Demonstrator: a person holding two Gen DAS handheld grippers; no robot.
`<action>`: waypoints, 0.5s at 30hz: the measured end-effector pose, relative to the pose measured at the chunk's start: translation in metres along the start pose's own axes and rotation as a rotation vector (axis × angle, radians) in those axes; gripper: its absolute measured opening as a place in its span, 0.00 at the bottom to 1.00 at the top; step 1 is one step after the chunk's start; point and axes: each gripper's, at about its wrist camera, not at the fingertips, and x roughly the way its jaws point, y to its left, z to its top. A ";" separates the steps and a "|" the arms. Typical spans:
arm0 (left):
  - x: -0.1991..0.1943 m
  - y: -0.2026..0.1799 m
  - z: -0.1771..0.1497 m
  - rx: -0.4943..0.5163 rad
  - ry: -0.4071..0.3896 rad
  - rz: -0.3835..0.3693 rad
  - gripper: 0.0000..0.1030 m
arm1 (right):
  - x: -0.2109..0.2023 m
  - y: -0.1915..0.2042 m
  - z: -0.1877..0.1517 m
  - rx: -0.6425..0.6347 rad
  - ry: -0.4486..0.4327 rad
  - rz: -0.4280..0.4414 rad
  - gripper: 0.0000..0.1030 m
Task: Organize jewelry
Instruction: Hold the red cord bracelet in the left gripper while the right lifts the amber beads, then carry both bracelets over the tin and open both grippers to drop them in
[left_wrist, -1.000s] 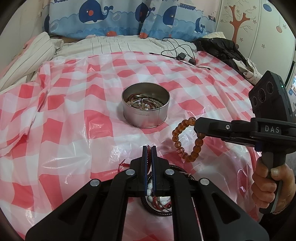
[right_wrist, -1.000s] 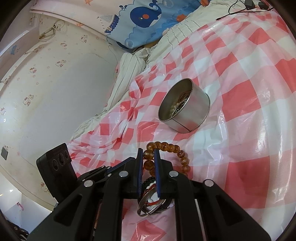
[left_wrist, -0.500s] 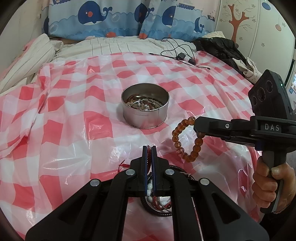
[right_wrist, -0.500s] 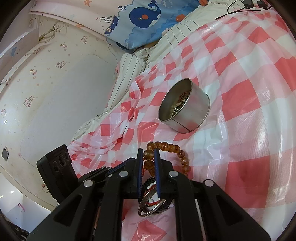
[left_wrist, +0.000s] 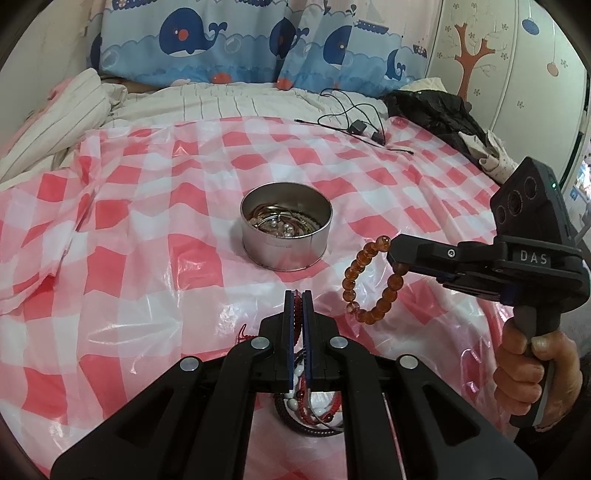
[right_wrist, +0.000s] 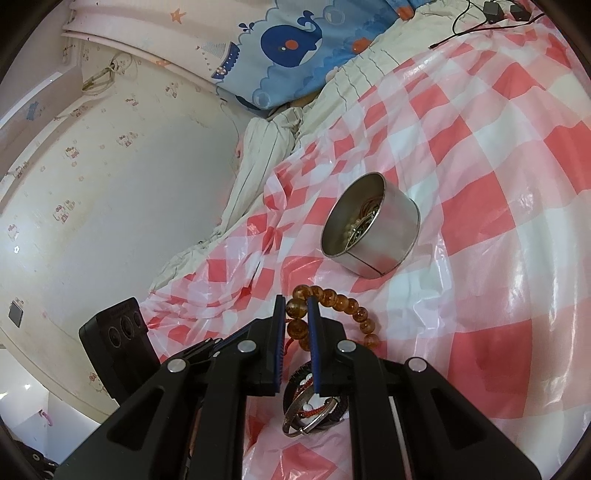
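Note:
A round silver tin (left_wrist: 286, 230) with bracelets and pearls inside stands on the red-checked plastic sheet (left_wrist: 147, 288); it also shows in the right wrist view (right_wrist: 373, 232). My right gripper (right_wrist: 296, 306) is shut on an amber bead bracelet (right_wrist: 332, 299), which hangs from it right of the tin in the left wrist view (left_wrist: 364, 284). My left gripper (left_wrist: 297, 295) is shut on a red cord bracelet (left_wrist: 298, 354) just above a small pile of bracelets (left_wrist: 314, 410). The pile also shows under the right gripper (right_wrist: 314, 406).
The sheet covers a bed with striped bedding (left_wrist: 66, 122) at the left and whale-print pillows (left_wrist: 221, 44) at the back. Black cables with plugs (left_wrist: 354, 125) and dark clothing (left_wrist: 436, 110) lie at the far right. A wall (right_wrist: 110, 184) runs along the bed's left.
Hardly anything has moved. Both grippers hold their bracelets in nearly the same places.

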 end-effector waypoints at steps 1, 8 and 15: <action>-0.001 -0.001 0.001 -0.006 -0.004 -0.010 0.03 | 0.000 0.001 0.001 -0.001 -0.004 0.001 0.12; -0.008 0.002 0.020 -0.057 -0.033 -0.085 0.03 | -0.008 0.005 0.012 -0.005 -0.033 0.017 0.12; -0.002 -0.003 0.050 -0.071 -0.055 -0.134 0.03 | -0.008 0.011 0.027 -0.016 -0.036 0.024 0.12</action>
